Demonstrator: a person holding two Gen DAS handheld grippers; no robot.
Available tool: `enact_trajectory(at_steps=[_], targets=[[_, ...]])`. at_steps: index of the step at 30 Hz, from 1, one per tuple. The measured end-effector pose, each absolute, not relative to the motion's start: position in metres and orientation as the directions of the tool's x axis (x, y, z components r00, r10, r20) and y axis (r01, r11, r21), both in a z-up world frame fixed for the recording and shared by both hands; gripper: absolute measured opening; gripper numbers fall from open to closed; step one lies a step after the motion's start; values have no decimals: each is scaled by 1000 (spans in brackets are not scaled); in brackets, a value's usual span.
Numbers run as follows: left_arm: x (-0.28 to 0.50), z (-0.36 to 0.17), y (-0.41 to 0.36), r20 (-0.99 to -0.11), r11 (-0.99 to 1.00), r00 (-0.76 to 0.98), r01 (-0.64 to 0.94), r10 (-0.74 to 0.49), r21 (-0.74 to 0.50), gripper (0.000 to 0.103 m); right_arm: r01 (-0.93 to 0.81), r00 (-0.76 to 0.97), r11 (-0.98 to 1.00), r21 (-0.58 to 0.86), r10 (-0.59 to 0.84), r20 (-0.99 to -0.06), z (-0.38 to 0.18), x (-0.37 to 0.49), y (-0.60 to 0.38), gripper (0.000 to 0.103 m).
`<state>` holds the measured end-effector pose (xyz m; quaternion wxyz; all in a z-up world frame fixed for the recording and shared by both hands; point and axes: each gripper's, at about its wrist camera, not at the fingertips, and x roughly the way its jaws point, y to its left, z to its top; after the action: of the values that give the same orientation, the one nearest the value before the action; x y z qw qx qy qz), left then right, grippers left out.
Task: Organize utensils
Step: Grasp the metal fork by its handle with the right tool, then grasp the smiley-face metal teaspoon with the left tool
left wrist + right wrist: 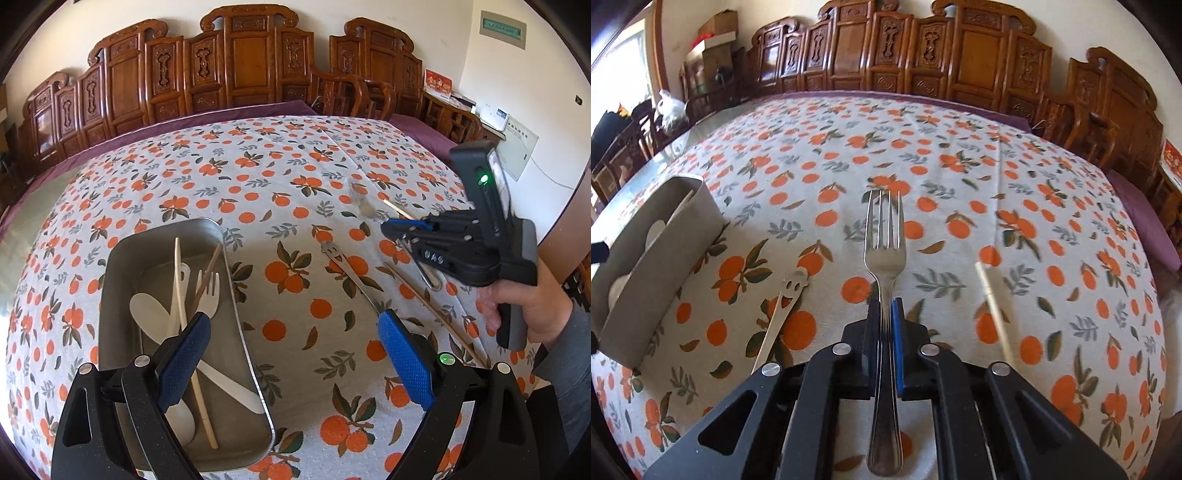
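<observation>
While the right gripper [884, 325] is pinching a metal fork [885, 258] by its handle, the fork is pointing away over the tablecloth [960, 206], tines forward, with its handle end trailing back between the black arms of the tool. The jaws are pressing together on the narrow neck of the handle, one dark pad on one side and a blue pad on the other. From the left wrist view the fork shows only as a blur ahead of that gripper [388, 225], near the right edge of the table, and a person's hand [532, 306] in a grey sleeve is gripping the tool's handle.

Just beside the fork, toward the tray, a flat metal utensil with a smiling face cut into its end [783, 314] is lying on the cloth. On the other side, a thin wooden stick [993, 306] is lying loose, blurred in the right wrist view.

The left gripper [293, 354] is hanging spread wide, holding nothing, one blue pad over the metal tray [236, 310] and the other over bare cloth. The tray is sitting toward the left edge of the table, and in it a pale spoon [147, 314], a pale fork [208, 291], chopsticks [207, 280] and other pale cutlery are lying crossed over each other.

Carved wooden chairs [240, 59] are lining the far edge of the table.
</observation>
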<state>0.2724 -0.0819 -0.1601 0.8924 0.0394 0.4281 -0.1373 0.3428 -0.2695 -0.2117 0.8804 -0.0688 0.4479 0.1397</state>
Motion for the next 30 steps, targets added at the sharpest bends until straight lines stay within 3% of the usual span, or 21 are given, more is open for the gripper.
enact_trajectory(at_steps=[16,22,30], targets=[[258,-164,-129,-793,930,555,366,-252,-39,88,-200,613,976,81,190,-767,-181,311,-318,8],[259,-178,-146,-833,917,502,398,-232,-16,77,-214,601,974,75,191,-776,-187,309,-321,8],[284,-196,-165,-882,929,438,369,-172,1,54,-215,582,973,88,200,-788,-195,309,-331,8]])
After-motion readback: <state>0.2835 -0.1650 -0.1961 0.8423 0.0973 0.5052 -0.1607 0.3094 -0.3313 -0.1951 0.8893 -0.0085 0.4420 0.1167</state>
